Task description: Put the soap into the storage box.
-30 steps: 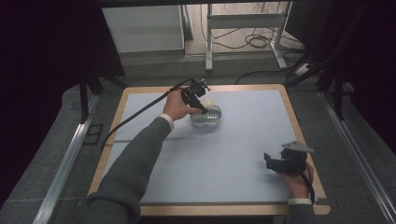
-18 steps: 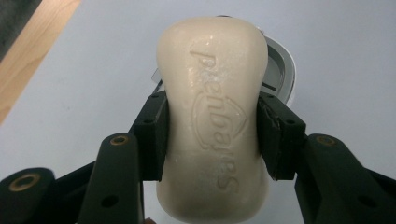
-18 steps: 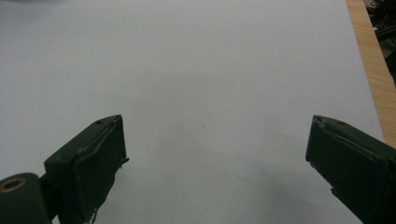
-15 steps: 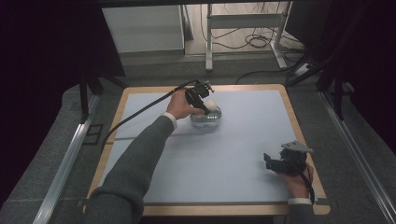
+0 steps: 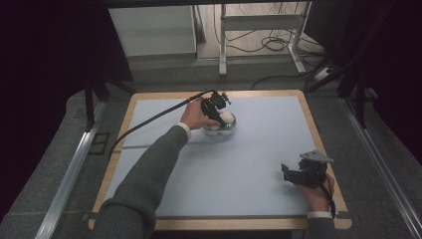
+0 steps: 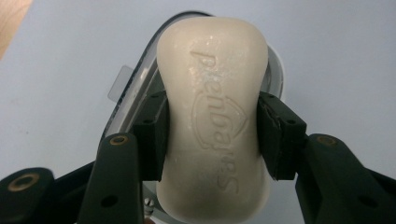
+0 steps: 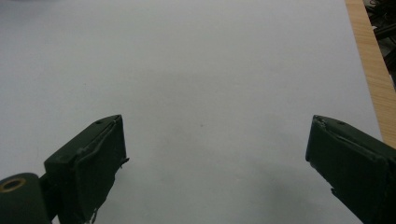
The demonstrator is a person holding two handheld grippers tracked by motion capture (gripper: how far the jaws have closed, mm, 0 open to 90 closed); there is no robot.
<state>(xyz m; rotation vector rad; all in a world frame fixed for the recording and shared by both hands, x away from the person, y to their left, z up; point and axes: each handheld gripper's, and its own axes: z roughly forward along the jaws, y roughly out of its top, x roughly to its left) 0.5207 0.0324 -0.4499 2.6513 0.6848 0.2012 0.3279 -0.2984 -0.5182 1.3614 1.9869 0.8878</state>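
My left gripper [image 6: 212, 135] clamps a cream soap bar [image 6: 212, 116] at its waist; the bar's near end is cut off, and it hides most of the shiny metal soap dish [image 5: 221, 130] right under my jaws. Since a second ago I have sunk closer to that dish. The soap is smooth, rounded, with embossed lettering. My right gripper [image 7: 217, 163] gapes wide over the bare blue-grey mat [image 7: 210, 70].

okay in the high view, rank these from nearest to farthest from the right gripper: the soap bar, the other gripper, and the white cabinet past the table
1. The soap bar, up and to the left of the right gripper, over the metal dish.
2. The left gripper, clamped on that soap; almost a tie with it, marginally farther.
3. The white cabinet, on the floor beyond the table's far left edge.
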